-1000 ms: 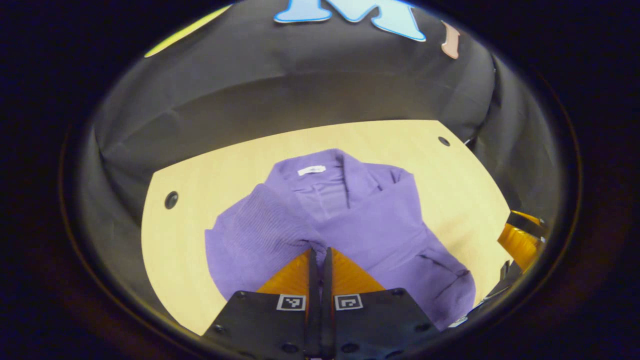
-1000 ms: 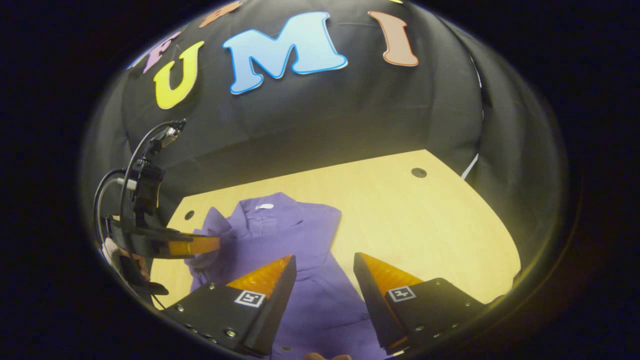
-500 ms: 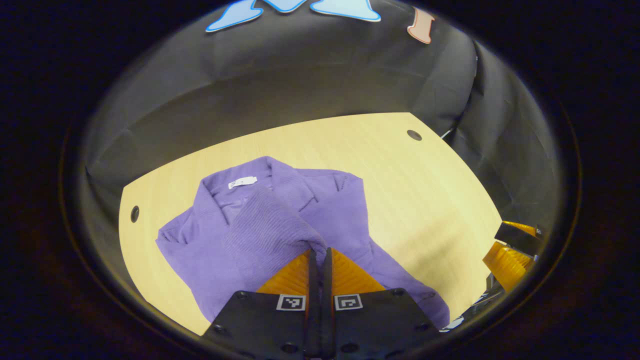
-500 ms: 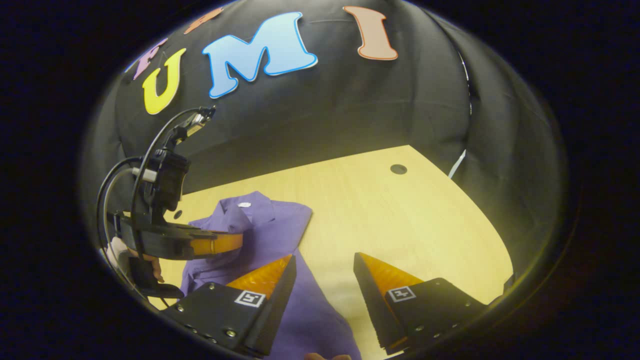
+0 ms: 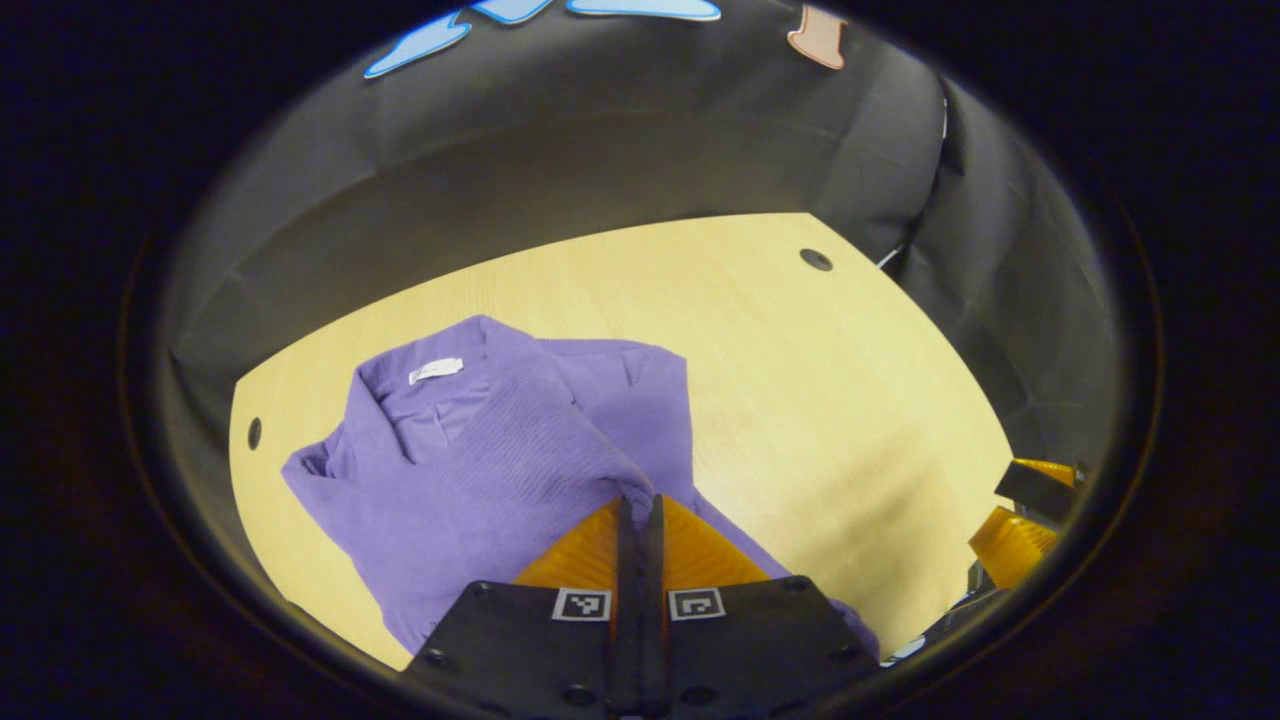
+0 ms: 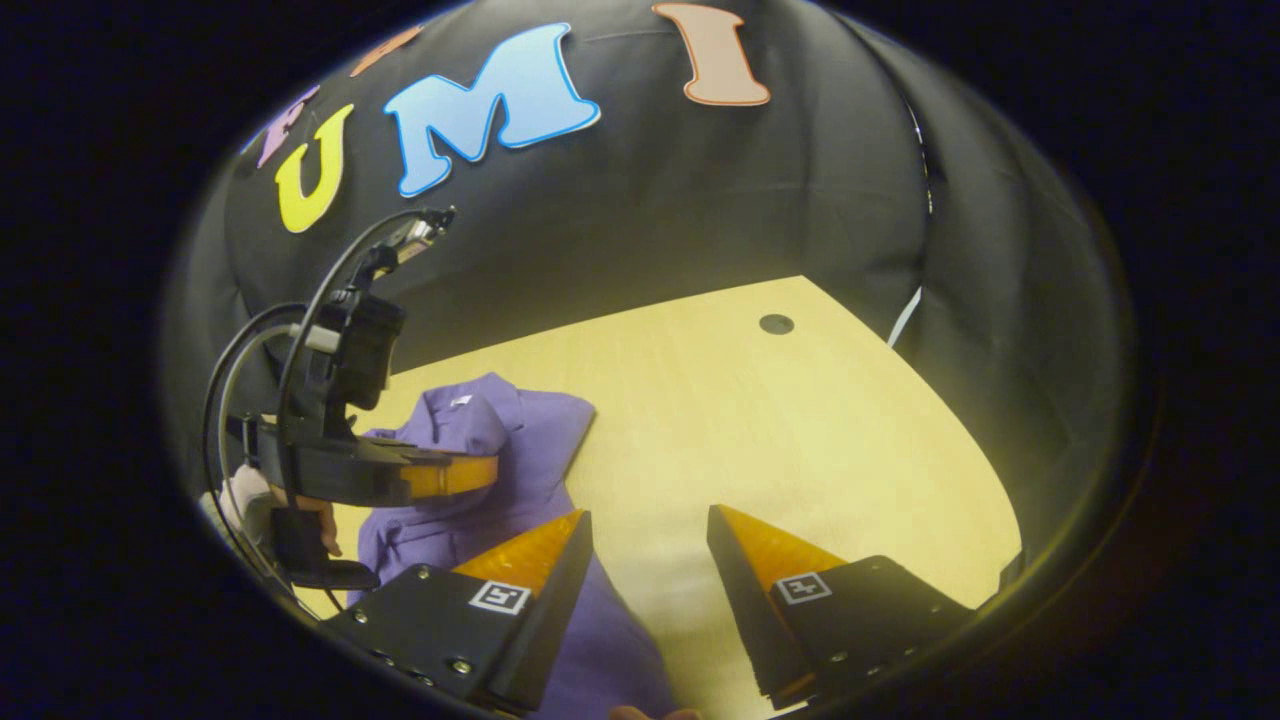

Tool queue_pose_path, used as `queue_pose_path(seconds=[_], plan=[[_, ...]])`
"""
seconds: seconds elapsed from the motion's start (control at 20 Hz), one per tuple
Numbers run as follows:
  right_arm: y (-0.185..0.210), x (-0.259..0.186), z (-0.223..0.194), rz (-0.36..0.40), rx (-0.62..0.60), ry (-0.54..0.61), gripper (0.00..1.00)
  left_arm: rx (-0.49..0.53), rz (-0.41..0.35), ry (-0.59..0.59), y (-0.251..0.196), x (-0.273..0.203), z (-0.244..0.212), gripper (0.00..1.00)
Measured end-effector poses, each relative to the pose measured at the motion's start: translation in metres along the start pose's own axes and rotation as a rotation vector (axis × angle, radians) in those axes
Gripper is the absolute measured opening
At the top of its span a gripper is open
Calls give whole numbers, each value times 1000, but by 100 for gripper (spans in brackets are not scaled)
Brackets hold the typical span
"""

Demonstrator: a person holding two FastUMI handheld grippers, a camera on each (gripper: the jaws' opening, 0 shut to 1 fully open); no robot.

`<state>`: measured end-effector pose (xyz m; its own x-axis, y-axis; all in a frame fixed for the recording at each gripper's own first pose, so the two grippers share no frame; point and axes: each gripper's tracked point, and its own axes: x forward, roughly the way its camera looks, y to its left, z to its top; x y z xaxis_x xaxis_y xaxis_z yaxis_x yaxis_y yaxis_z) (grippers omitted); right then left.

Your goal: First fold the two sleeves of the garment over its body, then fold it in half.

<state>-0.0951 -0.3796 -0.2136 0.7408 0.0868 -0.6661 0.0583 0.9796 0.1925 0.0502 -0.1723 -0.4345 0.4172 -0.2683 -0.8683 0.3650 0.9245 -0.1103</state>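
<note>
My left gripper (image 5: 638,505) is clenched on a sleeve (image 5: 545,440) of the purple garment (image 5: 460,500) lying on the wooden table (image 5: 800,400), lifted over its body, while my right gripper (image 6: 645,535) hangs released.

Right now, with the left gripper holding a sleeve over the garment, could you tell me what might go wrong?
1. The left gripper pinches only the sleeve's edge; the knit could slip out before it is laid down.
2. The garment may be dragged along the table and lose its flat shape, since the right gripper is open and holds nothing down.
3. The sleeve looks bunched and may land creased.
</note>
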Motion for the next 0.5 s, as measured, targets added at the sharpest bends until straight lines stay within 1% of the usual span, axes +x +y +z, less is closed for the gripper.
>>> queue_pose_path(seconds=[0.05,0.1,0.15,0.2,0.25,0.4,0.45,0.5], plan=[[-1,0,-2,2,-4,5,74,-10,-3,-1,-3,1,0,7],[-2,-1,-3,4,-8,10,74,-24,-23,-1,-7,0,-1,7],[-2,-2,-6,7,-10,15,74,-43,-68,4,-17,-1,-2,14],[0,-4,-9,12,-9,22,74,-54,-93,10,-23,-2,-4,15],[1,-4,-13,17,-8,30,74,-63,-121,17,-30,-5,-4,36],[10,-7,-25,32,-5,57,74,-54,-133,1,-32,-11,-6,96],[14,-7,-32,38,-11,69,74,-48,-124,-15,-29,-13,-6,85],[19,-9,-37,43,-18,82,74,-47,-106,-29,-24,-16,-7,84]])
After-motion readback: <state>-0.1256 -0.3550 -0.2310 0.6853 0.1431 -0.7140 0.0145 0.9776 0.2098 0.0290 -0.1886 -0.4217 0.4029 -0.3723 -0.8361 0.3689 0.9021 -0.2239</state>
